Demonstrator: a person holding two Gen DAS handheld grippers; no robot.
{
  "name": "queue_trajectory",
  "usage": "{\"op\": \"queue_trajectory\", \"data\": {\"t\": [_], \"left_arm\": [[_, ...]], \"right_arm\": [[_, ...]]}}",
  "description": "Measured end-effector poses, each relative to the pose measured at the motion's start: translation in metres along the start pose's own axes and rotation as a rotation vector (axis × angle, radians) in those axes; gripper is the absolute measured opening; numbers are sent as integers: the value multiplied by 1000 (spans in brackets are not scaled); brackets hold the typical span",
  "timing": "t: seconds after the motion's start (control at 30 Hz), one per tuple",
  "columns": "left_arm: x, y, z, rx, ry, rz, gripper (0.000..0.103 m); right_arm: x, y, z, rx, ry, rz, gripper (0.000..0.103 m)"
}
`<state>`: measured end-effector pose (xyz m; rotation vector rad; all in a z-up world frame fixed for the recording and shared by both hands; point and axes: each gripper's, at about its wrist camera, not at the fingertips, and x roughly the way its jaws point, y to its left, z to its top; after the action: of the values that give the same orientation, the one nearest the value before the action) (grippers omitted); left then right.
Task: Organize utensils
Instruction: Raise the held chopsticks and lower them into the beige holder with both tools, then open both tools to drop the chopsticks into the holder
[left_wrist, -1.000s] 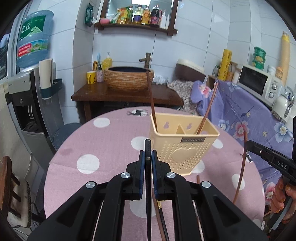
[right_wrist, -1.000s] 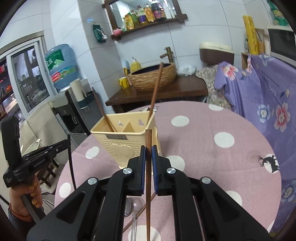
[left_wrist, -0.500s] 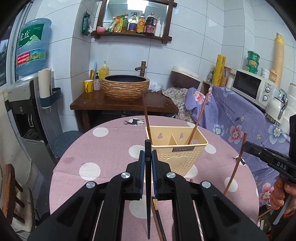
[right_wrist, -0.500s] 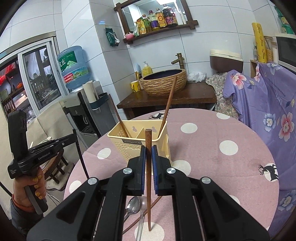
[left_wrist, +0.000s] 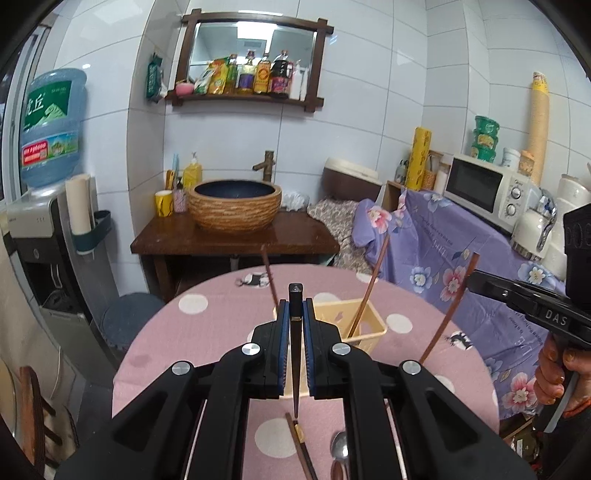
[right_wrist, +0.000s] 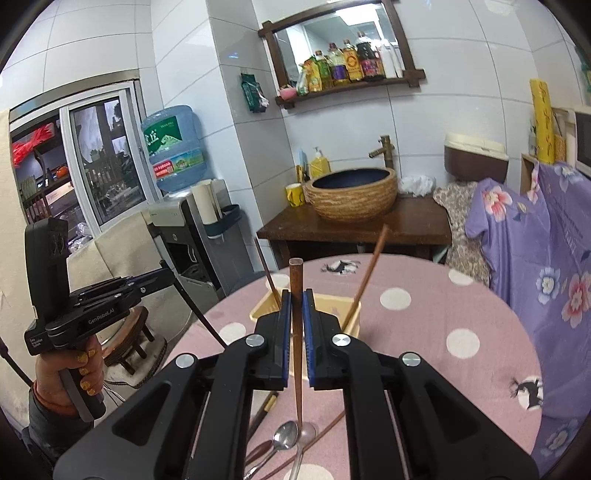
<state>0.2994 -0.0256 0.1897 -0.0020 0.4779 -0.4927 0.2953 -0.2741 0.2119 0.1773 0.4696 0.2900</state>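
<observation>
A cream plastic utensil basket (left_wrist: 364, 325) (right_wrist: 332, 306) stands on the pink dotted table with two brown chopsticks (left_wrist: 369, 288) leaning in it. My left gripper (left_wrist: 295, 306) is shut on a dark chopstick (left_wrist: 295, 354), held upright above the table, nearer than the basket. My right gripper (right_wrist: 296, 299) is shut on a brown chopstick (right_wrist: 297, 369), also upright above the table. From the left wrist view the right gripper (left_wrist: 476, 277) shows at the right with its chopstick (left_wrist: 448, 314). From the right wrist view the left gripper (right_wrist: 168, 273) shows at the left.
Loose spoons (right_wrist: 286, 441) and chopsticks (left_wrist: 301, 446) lie on the table (right_wrist: 443, 369) close under both grippers. Behind the table stand a wooden washstand with a woven basin (left_wrist: 234, 201), a water dispenser (left_wrist: 48, 206) and a cloth-covered counter with a microwave (left_wrist: 487, 188).
Both grippers have risen and pulled back from the basket, each still holding its chopstick. The basket now looks smaller and lower in both views.
</observation>
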Motion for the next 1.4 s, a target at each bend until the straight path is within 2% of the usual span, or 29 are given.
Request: {"op": "queue_trajectory", "data": {"t": [0.2,0.33,0.5,0.67,0.9,1.1,1.23,1.4], "left_arm": [[-17,-7,49,-7,-66,-50,9],[-12,-10,80,-17,-103,-30,9],[7,-13,95,-19,-126,11,9],[39,-13,79,-26,-83,14,9],[86,-10,30,-35,38,21,9],[105,-5,2,-41,99,35,9],[102,-3,-3,-40,80,58,9],[97,-4,0,-35,87,41,9]], "right_arm": [[-12,10,59,-13,-62,-2,7],[-11,10,93,14,-92,-4,7],[3,9,110,10,-114,-56,7],[34,0,94,7,-75,-97,7],[74,-9,55,7,7,-116,7],[92,-12,29,8,50,-126,7],[99,-15,20,16,65,-135,7],[101,-20,14,36,53,-127,7]]}}
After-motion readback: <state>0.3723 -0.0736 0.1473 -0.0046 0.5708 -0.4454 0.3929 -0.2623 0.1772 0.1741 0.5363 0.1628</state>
